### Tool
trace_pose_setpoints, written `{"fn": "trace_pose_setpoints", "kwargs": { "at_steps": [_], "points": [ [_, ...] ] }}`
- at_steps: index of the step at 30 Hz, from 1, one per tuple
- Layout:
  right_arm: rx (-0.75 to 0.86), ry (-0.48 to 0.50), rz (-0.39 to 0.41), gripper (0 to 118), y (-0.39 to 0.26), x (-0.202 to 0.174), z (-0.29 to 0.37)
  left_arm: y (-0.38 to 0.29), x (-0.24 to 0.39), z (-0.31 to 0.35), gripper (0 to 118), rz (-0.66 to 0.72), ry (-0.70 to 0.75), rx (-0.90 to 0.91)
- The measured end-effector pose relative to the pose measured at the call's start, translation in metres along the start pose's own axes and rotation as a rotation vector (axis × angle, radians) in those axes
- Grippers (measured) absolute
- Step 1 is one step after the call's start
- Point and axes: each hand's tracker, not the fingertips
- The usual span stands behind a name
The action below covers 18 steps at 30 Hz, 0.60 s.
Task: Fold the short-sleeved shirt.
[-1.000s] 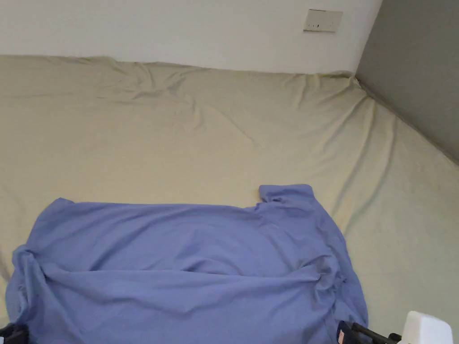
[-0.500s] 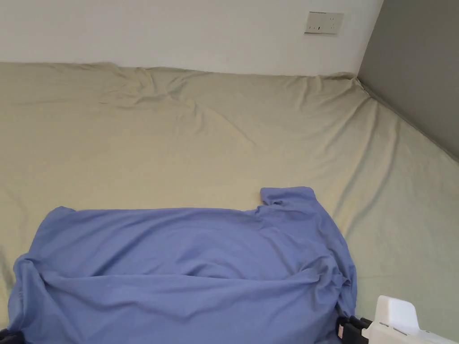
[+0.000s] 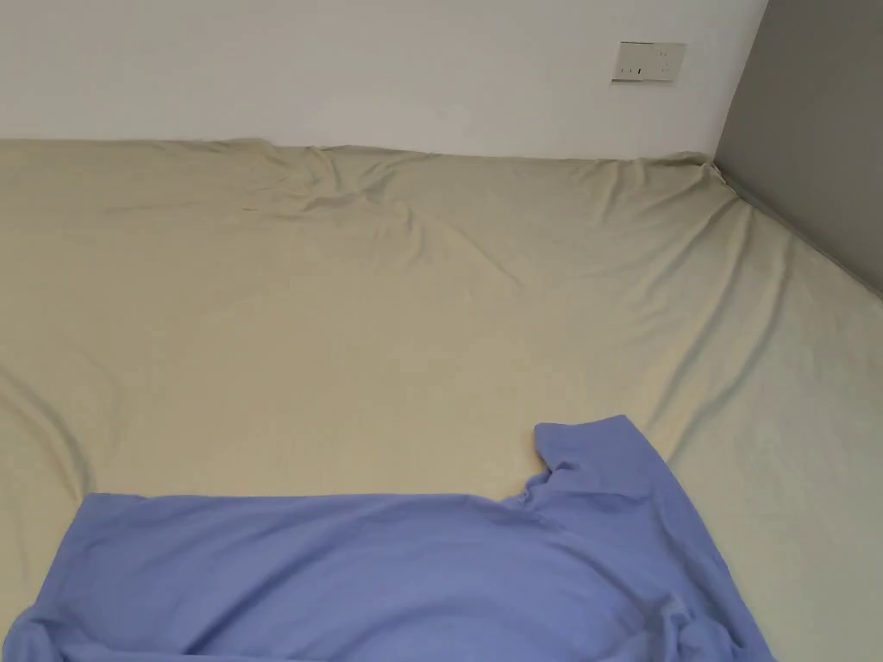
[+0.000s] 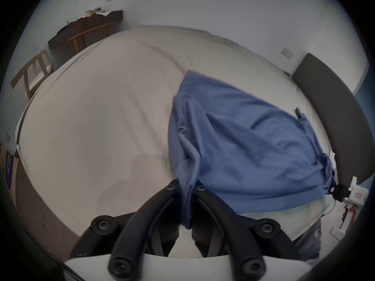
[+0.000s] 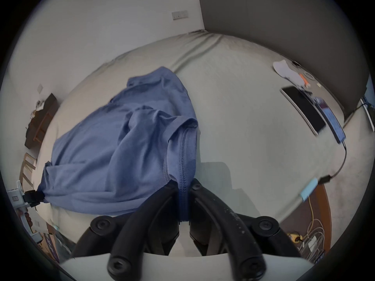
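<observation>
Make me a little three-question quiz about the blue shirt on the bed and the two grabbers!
1. True or false: the left gripper is shut on the blue shirt.
2. What does the right gripper pinch? A) a stitched edge of the shirt B) the beige bedsheet C) nothing
3. Fill in: on the white wall behind the bed sits a wall ____.

Key: 1 true; 2 A; 3 plate.

Shirt [image 3: 388, 577]: blue knit cloth, matt. Bed sheet [image 3: 388, 327]: beige cloth, matt, creased. Left hand-held gripper [image 4: 185, 188]: black matt plastic.
</observation>
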Motion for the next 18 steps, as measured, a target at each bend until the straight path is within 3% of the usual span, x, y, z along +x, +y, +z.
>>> {"fn": "trace_pose_setpoints", "kwargs": {
  "at_steps": [7,8,9,10,11,12,13,15,16,17,18],
  "points": [
    [-0.024,-0.015,-0.007,12,-0.026,-0.002,-0.001,-0.029,-0.007,0.002,8,0.110,-0.005,-0.002],
    [-0.017,-0.016,0.000,21,-0.024,-0.003,-0.001,-0.029,-0.008,0.004,10,0.109,-0.008,0.002],
    [-0.008,-0.016,0.016,40,-0.023,-0.003,-0.001,-0.027,-0.010,0.006,19,0.108,-0.016,0.005],
    [0.023,-0.048,0.052,69,-0.025,-0.003,0.000,-0.026,-0.012,0.008,46,0.109,-0.019,0.005],
    [0.059,-0.059,0.065,77,-0.026,-0.002,0.004,-0.023,-0.013,0.009,64,0.113,0.000,-0.004],
    [0.085,-0.040,0.054,80,-0.025,0.001,0.013,-0.021,-0.018,0.015,74,0.140,0.044,-0.004],
    [0.114,-0.016,0.027,83,-0.021,0.005,0.022,-0.018,-0.024,0.022,77,0.164,0.064,0.020],
    [0.190,0.026,-0.022,80,-0.017,0.007,0.038,-0.009,-0.035,0.038,67,0.252,0.027,0.104],
    [0.204,0.040,-0.042,60,-0.010,0.008,0.046,-0.001,-0.037,0.044,41,0.302,0.007,0.139],
    [0.210,0.059,-0.054,31,-0.003,0.008,0.052,0.005,-0.039,0.049,16,0.324,-0.001,0.169],
    [0.218,0.081,-0.056,31,0.002,0.007,0.055,0.012,-0.039,0.052,16,0.314,-0.004,0.206]
  ]
}}
